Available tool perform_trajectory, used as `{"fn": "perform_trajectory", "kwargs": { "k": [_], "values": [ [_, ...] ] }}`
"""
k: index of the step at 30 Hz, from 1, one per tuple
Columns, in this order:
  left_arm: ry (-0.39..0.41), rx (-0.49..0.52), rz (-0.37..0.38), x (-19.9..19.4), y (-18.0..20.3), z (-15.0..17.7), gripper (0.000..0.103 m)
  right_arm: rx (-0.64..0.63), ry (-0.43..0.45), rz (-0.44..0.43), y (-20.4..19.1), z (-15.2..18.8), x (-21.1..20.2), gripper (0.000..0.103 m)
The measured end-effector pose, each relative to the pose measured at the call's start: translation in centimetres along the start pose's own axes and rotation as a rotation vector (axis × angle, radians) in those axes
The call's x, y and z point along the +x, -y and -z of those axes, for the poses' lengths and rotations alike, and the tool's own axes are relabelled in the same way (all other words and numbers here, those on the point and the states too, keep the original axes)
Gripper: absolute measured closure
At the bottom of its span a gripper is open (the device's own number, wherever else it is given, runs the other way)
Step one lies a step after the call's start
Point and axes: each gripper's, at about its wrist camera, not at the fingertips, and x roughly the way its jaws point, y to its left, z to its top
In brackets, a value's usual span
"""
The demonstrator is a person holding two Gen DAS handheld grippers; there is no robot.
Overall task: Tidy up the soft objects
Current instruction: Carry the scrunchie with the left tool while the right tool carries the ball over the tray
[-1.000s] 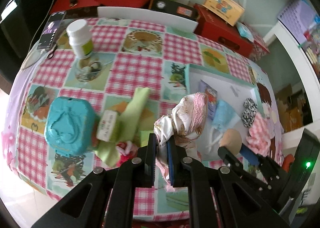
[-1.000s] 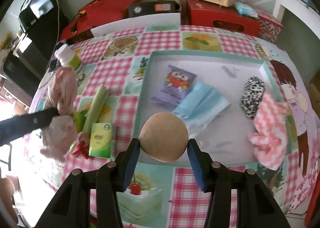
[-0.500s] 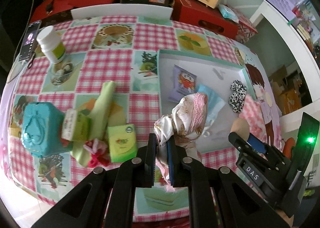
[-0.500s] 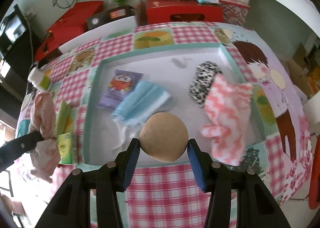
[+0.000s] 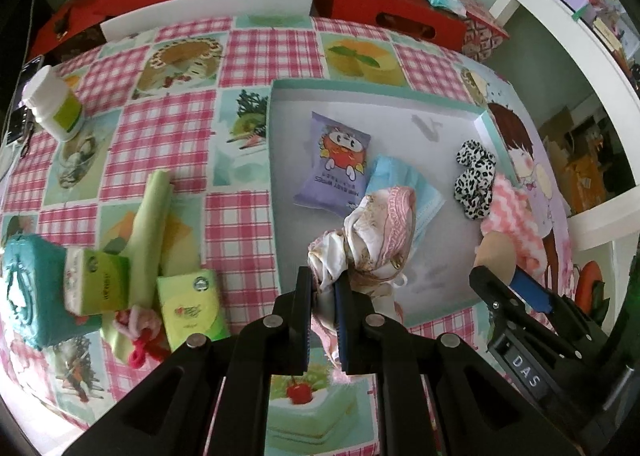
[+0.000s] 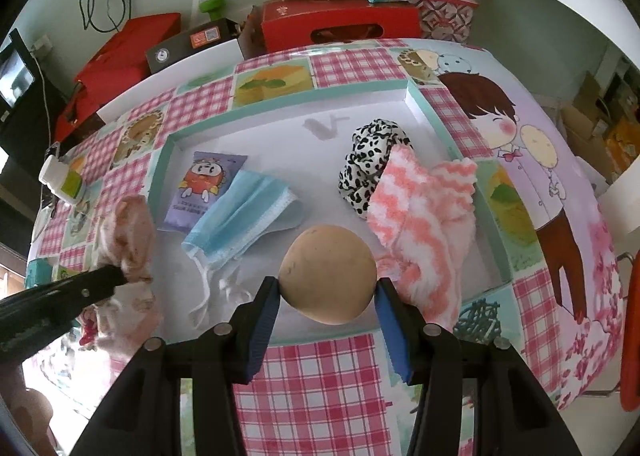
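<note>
My left gripper (image 5: pixel 323 288) is shut on a pink-and-white silky cloth (image 5: pixel 376 232) and holds it above the near left part of the teal-rimmed white tray (image 5: pixel 400 108). My right gripper (image 6: pixel 328 296) is shut on a tan soft ball (image 6: pixel 328 274) above the tray's near edge (image 6: pixel 496 280); the ball also shows in the left wrist view (image 5: pixel 496 256). In the tray lie a purple snack packet (image 6: pixel 206 186), a blue face mask (image 6: pixel 240 220), a leopard scrunchie (image 6: pixel 370 164) and a pink-white fluffy cloth (image 6: pixel 424 224).
On the checked tablecloth left of the tray lie a green cloth (image 5: pixel 150 216), two green tissue packs (image 5: pixel 188 304), a teal box (image 5: pixel 28 296), a red-pink hair tie (image 5: pixel 140 336) and a white bottle (image 5: pixel 52 104). Red boxes (image 5: pixel 384 4) stand behind the table.
Both grippers moved right over the tray with their loads. The cloth now hangs over the tray's left part; the ball sits nearer the pink fluffy cloth.
</note>
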Motion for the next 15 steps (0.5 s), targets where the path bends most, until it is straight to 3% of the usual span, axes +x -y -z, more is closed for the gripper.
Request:
{"fn": "perform_trajectory", "kwargs": {
  "k": [15],
  "values": [
    [-0.041,0.029,-0.01,3.3,1.4,-0.8,0.092,0.003,-0.015,0.013,0.5,-0.2,1.1,0.051]
  ]
}}
